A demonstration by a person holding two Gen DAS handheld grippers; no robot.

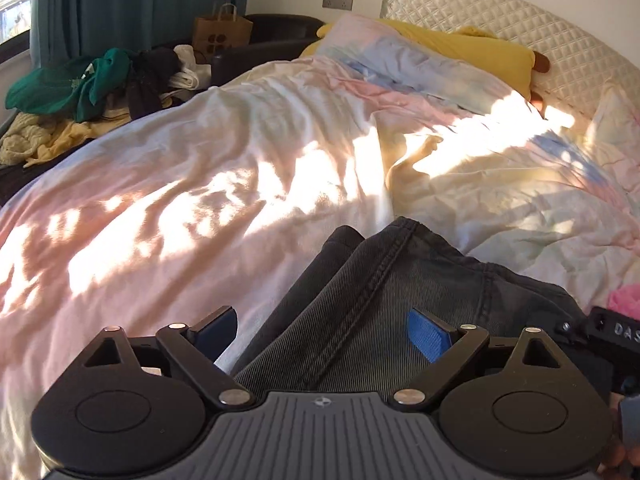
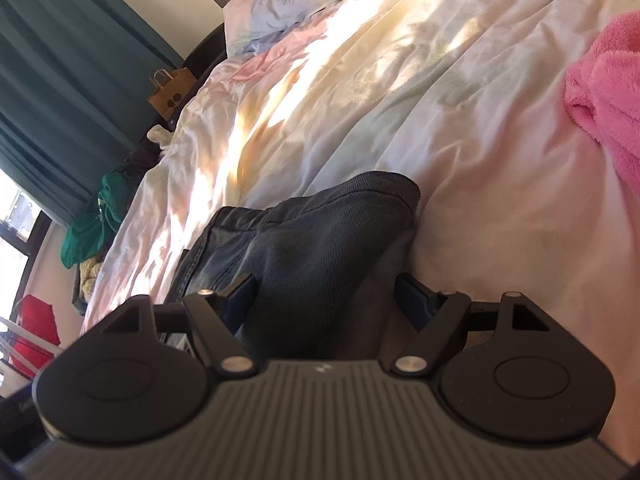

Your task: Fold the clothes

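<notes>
Dark grey jeans [image 1: 384, 280] lie on the pale pastel duvet [image 1: 200, 184] of a bed, bunched in folds. My left gripper [image 1: 326, 332] is open, its blue pads wide apart, with the jeans' stitched seam running between them. The other gripper's black body [image 1: 612, 336] shows at the right edge. In the right wrist view the jeans [image 2: 320, 232] rise as a folded hump. My right gripper [image 2: 326, 300] is open and straddles that hump, its fingers on either side of the cloth. The view is tilted.
A pink fluffy garment [image 2: 604, 92] lies on the duvet to the right; it also shows in the left wrist view [image 1: 624, 300]. Green, black and yellow clothes [image 1: 80, 88] are piled beside the bed at left. Pillows [image 1: 400, 60], a quilted headboard [image 1: 500, 20], a paper bag [image 1: 222, 32] and teal curtains [image 1: 132, 0] are at the back.
</notes>
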